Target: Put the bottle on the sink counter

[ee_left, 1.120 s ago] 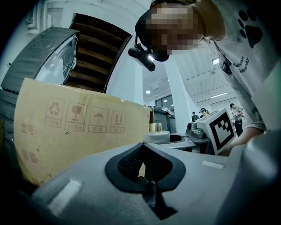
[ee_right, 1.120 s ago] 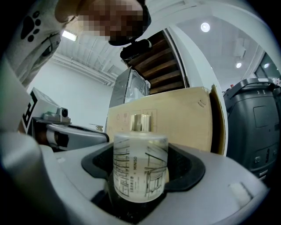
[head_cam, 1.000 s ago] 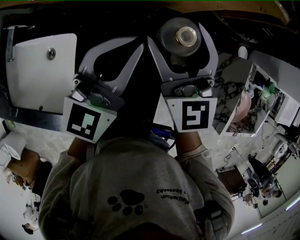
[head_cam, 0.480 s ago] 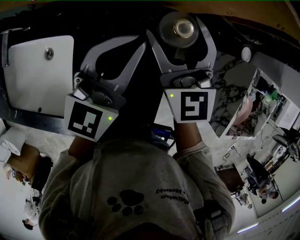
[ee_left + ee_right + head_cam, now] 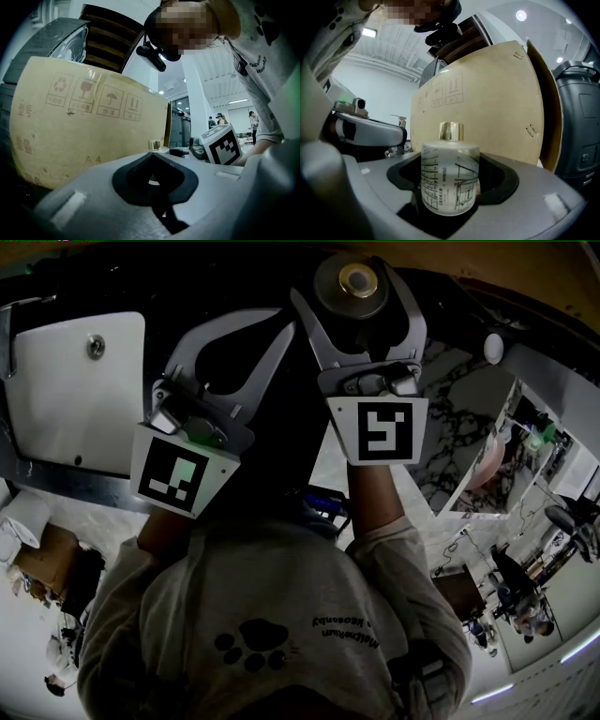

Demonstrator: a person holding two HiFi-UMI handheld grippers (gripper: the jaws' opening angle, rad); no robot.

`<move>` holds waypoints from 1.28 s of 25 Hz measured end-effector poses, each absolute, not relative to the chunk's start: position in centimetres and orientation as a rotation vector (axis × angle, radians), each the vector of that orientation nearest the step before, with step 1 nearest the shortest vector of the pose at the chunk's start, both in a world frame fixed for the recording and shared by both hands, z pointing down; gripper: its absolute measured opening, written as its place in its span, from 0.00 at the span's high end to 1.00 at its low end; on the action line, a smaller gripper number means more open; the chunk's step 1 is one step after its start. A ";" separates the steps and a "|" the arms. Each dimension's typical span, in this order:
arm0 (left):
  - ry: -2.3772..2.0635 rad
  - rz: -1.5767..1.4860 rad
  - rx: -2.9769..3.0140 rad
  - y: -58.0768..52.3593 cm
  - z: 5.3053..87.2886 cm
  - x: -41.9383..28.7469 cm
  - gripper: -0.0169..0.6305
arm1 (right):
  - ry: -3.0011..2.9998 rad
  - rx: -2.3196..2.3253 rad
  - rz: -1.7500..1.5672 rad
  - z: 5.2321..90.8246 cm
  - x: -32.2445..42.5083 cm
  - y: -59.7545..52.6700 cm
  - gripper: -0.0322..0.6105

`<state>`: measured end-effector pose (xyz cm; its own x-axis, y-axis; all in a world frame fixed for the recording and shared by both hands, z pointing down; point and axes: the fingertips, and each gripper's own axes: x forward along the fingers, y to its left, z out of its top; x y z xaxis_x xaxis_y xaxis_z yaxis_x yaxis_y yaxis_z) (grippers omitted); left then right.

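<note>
A frosted glass bottle [image 5: 358, 282] with a gold cap stands upright between the jaws of my right gripper [image 5: 355, 298], which is shut on it and holds it in the air. In the right gripper view the bottle [image 5: 450, 176] fills the gap of the right gripper [image 5: 450, 190], and black line drawings show on its side. To the left, my left gripper [image 5: 281, 329] has its fingertips together with nothing between them. The left gripper view shows the left gripper [image 5: 152, 174] with its jaws shut and empty.
A white basin [image 5: 80, 395] with a round drain lies at the left. A marbled counter [image 5: 459, 418] is at the right. A large cardboard box [image 5: 487, 108] stands ahead of both grippers, with a black bin [image 5: 579, 126] beside it.
My right gripper has carried the bottle a little farther forward, toward the top of the head view. The left gripper has hardly moved.
</note>
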<state>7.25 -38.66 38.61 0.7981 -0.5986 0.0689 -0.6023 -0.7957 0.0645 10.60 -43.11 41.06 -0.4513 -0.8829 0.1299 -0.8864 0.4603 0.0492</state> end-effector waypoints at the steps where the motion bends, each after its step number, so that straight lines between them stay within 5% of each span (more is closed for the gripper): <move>1: -0.968 0.070 2.899 -38.6 38.7 7.3 0.97 | -2.563 1.560 0.042 41.2 10.6 -43.2 0.42; 32: -0.942 0.071 2.879 -37.8 39.5 7.6 0.97 | -2.431 1.409 0.315 46.6 10.4 -44.9 0.42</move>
